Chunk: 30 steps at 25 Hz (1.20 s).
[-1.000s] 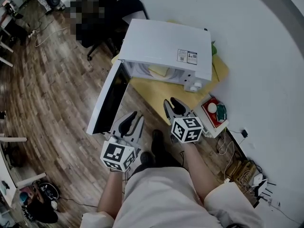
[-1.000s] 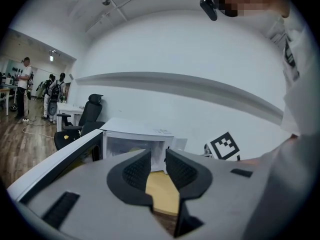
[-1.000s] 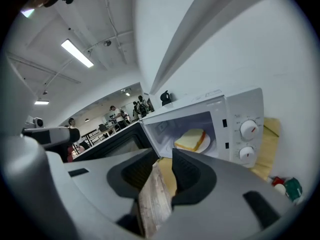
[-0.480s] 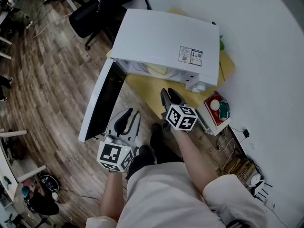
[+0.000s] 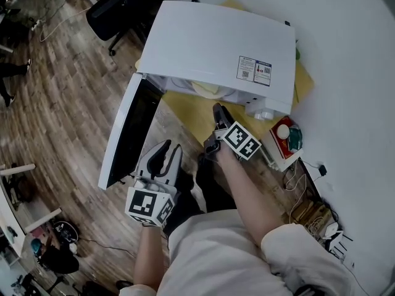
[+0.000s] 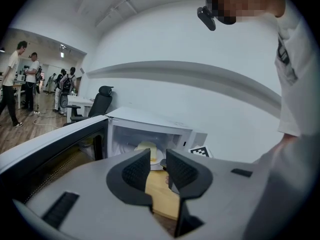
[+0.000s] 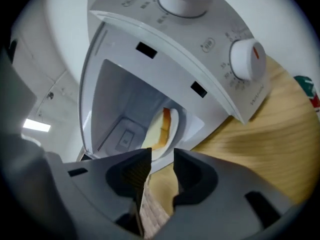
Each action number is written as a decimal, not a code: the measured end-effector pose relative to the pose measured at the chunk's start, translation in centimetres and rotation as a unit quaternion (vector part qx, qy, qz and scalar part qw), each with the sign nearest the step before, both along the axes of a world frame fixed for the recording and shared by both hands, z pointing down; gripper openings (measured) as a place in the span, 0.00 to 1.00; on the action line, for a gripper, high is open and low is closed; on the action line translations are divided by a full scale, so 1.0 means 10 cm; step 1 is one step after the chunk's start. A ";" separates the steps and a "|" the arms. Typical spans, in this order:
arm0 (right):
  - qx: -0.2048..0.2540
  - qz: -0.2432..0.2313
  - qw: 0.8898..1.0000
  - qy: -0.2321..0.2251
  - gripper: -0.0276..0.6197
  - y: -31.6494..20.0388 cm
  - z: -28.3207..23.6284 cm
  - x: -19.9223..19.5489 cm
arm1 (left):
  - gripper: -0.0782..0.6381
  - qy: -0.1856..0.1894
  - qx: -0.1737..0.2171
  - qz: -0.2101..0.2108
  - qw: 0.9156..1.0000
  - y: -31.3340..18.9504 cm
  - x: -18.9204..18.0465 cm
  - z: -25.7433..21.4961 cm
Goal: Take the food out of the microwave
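Right gripper (image 7: 162, 160), empty fingers just opening, faces food (image 7: 159, 129) mid-frame; left gripper (image 6: 158, 160) fingers apart, empty. Tilted grip risks spilling it.

head view looks steeply down on the microwave (image 5: 216, 48); both gripper views face its cavity.

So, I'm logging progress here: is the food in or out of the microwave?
In. The yellowish food lies on a white plate inside the microwave cavity, whose door hangs open.
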State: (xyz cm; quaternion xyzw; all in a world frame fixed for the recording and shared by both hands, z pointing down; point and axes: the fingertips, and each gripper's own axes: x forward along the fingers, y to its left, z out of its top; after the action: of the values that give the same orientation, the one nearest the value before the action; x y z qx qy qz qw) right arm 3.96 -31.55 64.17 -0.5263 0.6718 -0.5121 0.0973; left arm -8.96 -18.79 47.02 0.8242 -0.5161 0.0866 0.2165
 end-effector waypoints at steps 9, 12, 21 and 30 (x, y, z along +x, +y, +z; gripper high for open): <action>-0.028 0.080 0.993 -0.087 0.28 -0.21 0.15 0.03 | 0.22 0.001 -0.012 0.007 1.000 -0.10 -0.06 0.08; -0.041 0.120 0.985 -0.121 0.28 -0.29 0.23 0.07 | 0.22 0.003 -0.016 0.008 1.000 -0.13 -0.06 0.11; -0.078 0.172 0.967 -0.169 0.28 -0.33 0.32 0.13 | 0.22 0.000 -0.026 0.009 1.000 -0.12 -0.06 0.20; -0.115 0.197 0.951 -0.210 0.30 -0.31 0.46 0.05 | 0.22 -0.003 -0.025 0.007 1.000 -0.11 -0.06 0.20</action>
State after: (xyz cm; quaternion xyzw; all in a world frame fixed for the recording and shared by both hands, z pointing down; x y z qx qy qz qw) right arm 4.46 -34.68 68.74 -0.5363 0.4559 -0.6553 0.2742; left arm -9.61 -19.91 48.97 0.8219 -0.5086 0.1031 0.2351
